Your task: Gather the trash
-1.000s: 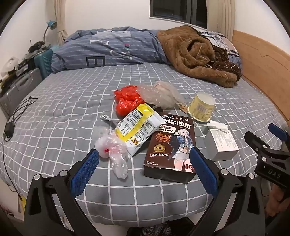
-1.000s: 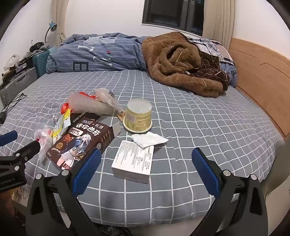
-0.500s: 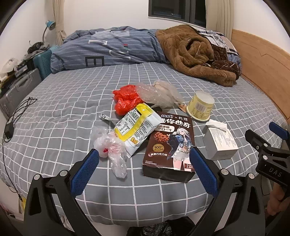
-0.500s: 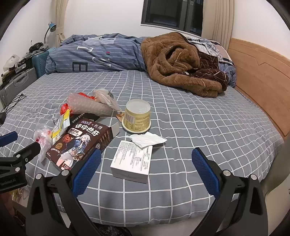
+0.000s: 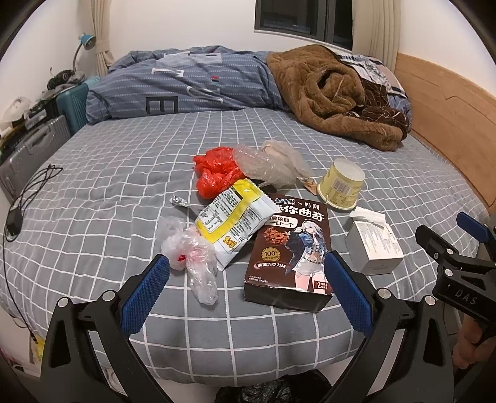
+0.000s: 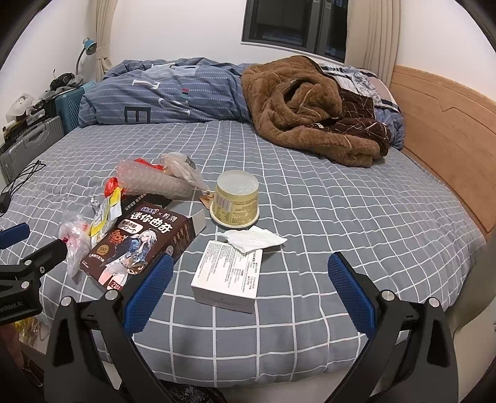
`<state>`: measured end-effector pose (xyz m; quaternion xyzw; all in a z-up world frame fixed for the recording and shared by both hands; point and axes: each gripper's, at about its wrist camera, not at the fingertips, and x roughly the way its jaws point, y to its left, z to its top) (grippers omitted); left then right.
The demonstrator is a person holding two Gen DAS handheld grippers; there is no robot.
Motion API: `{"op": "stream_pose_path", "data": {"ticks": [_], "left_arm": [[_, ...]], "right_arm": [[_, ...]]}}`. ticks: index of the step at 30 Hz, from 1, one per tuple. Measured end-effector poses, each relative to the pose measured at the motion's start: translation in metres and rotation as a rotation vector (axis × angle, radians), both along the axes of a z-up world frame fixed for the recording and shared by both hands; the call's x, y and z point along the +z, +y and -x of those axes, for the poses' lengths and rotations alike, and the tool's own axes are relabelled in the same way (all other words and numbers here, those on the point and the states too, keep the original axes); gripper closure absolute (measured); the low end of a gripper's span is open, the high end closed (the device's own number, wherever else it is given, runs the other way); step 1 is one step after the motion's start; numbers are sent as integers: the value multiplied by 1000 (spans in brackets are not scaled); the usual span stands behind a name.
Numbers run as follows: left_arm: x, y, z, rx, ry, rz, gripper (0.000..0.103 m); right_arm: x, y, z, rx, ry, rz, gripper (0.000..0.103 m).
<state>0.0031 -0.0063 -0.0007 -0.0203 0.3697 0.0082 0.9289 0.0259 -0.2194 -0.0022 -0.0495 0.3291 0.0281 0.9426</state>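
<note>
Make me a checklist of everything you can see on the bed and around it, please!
Surface: bed with grey checked sheet.
Job's things: brown cookie box, white box with tissue on it, yellow cup upside down, yellow snack bag, red bag, bubble wrap, clear bag.
Clutter: brown blanket, blue duvet.
Grippers: left gripper and right gripper both open, empty.
Cables: black cable at the bed's left edge.
Surroundings: suitcases, lamp, window, wooden headboard.
</note>
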Motion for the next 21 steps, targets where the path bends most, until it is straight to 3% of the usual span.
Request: {"op": "stream_pose_path", "data": {"ticks": [21], "left_arm": [[2, 7, -1, 10, 6, 14, 6]], "right_arm": [[2, -3, -1, 7, 20, -25, 7]]}}
